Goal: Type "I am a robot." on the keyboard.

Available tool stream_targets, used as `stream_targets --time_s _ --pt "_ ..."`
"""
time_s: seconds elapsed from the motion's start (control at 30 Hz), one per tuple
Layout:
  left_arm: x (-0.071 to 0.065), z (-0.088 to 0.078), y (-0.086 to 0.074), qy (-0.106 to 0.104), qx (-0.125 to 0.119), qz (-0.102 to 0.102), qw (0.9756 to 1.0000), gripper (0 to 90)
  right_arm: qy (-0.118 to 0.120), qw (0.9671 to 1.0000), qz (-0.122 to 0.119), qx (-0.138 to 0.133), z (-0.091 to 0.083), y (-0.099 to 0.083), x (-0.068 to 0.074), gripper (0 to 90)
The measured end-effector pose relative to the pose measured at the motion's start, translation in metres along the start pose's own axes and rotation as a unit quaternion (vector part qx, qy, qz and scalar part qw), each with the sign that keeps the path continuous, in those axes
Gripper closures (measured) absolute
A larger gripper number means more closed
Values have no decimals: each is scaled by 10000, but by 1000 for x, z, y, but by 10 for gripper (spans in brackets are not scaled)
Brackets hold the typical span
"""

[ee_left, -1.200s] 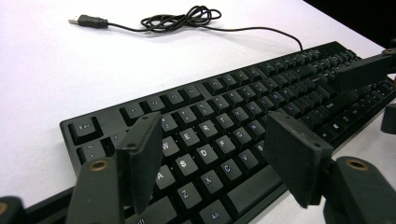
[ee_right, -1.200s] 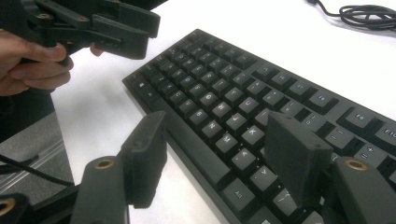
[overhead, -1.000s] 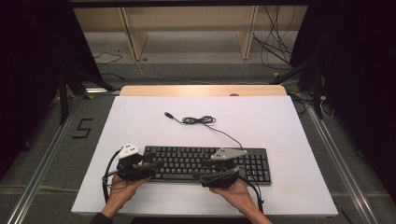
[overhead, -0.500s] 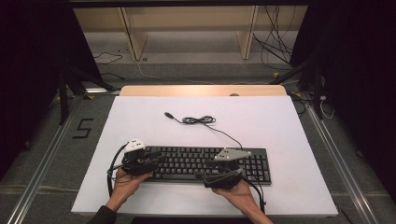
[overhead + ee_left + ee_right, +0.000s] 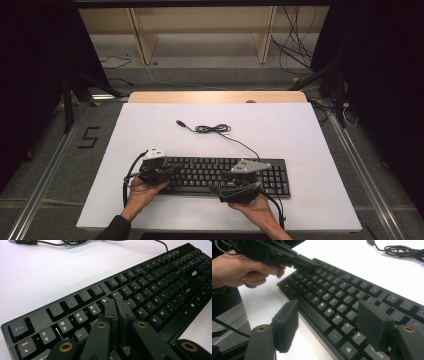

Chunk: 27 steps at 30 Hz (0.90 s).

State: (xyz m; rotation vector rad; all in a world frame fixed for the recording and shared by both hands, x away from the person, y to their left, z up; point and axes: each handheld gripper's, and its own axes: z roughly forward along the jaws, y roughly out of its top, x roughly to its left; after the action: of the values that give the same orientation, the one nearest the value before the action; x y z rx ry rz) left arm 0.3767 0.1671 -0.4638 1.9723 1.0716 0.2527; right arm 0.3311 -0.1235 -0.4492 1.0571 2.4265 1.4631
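A black keyboard [image 5: 215,174] lies near the front of the white table [image 5: 300,135]. Its cable [image 5: 215,129] coils behind it and ends in a loose USB plug [image 5: 181,123]. My left gripper [image 5: 171,172] hovers over the keyboard's left end. Its jaws have just been closing and now stand shut, tips [image 5: 116,305] together above the number-row keys [image 5: 95,308] with nothing between them. My right gripper [image 5: 223,183] is at the keyboard's front edge. Its jaws have just been opening and stand wide [image 5: 329,317], one off the front edge and one above the keys, straddling the keyboard [image 5: 332,300] without pressing on it.
Bare white table surface stretches behind and on both sides of the keyboard. A wooden strip [image 5: 215,97] runs along the table's far edge. Beyond it stand shelf legs and loose floor cables [image 5: 295,55]. The person's left hand [image 5: 239,268] holds the other gripper [image 5: 308,265].
The left gripper has moved right, over the keyboard's left end, and its jaws have shut. The right hand has stayed in place.
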Motion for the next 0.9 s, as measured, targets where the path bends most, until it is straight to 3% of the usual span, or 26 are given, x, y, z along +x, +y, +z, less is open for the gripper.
stream_targets --time_s 0.9 --pt "-1 23 1 150 449 81 9988 890 9 10000 -36 -22 -2 0 1 346"
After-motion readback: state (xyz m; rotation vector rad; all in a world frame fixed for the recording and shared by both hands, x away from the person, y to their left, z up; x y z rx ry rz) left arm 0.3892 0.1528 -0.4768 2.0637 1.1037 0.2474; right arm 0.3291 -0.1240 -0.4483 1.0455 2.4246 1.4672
